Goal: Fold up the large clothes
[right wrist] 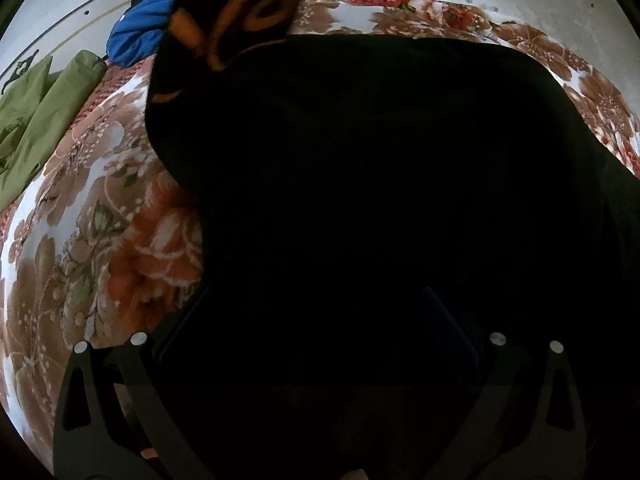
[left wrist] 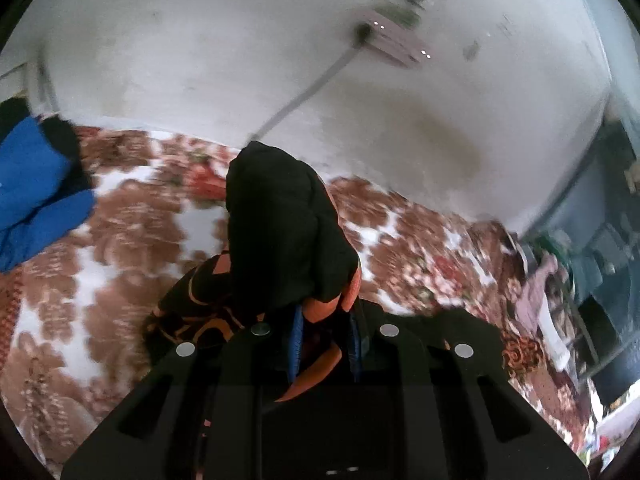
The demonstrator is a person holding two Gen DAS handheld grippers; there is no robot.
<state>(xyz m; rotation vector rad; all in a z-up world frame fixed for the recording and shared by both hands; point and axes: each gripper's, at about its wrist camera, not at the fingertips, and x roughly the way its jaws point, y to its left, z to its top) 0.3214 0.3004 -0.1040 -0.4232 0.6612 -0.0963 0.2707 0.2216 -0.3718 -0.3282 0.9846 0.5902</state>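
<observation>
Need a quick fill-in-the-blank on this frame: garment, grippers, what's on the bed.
1. The left hand-held gripper is shut on a black garment with an ____ pattern.
2. The bedspread has a ____ print.
3. In the right wrist view, the heap beside the blue cloth is ____ fabric.

Missing words: orange; floral; green

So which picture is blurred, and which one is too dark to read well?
Left wrist view: motion blur smears the floral blanket and the wall, while the black cloth pinched in the left tool stays sharper. Right wrist view: the blanket is crisp, but black cloth fills most of the frame and hides the right tool's tips; both views bend at the edges.
</observation>
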